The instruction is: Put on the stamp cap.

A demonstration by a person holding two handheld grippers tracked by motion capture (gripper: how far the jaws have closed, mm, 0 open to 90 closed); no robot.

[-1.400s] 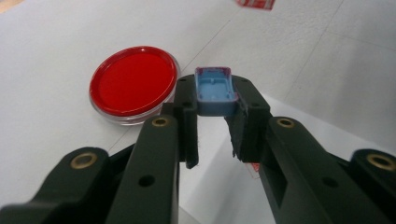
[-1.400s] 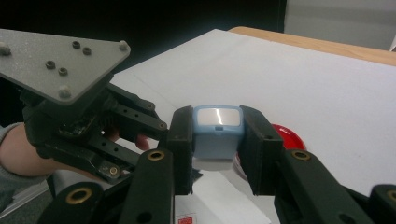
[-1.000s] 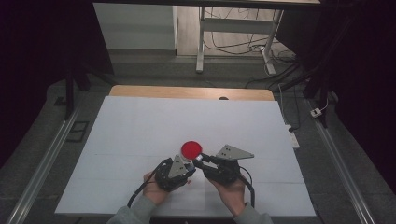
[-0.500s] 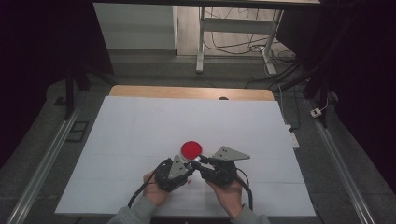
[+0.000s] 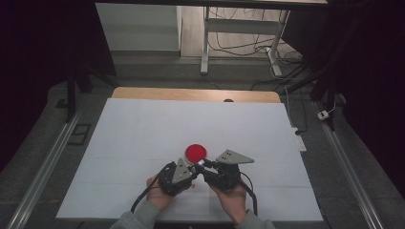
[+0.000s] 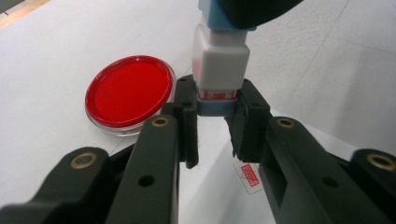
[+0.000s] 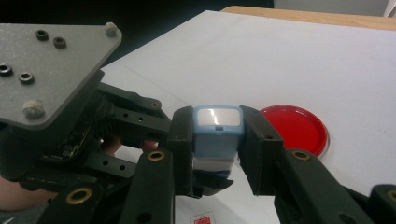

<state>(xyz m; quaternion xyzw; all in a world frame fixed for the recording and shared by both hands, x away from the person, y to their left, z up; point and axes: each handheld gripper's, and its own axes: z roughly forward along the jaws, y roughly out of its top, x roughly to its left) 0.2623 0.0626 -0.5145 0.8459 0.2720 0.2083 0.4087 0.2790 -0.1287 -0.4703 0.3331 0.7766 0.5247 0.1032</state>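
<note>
While both hands meet low on the white counter, a small white and blue bottle sits between them, the left gripper with its jaws clamped on one end, the right gripper clamped on the blue cap end. At the bottle's 11 o'clock lies a red dish, just beside it.

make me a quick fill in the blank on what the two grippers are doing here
1. Both the left gripper and the right gripper are shut on one small white and ____ block.
2. The round dish beside them is ____ in colour.
3. The dish lies on the ____ table.

Missing words: blue; red; white
</note>
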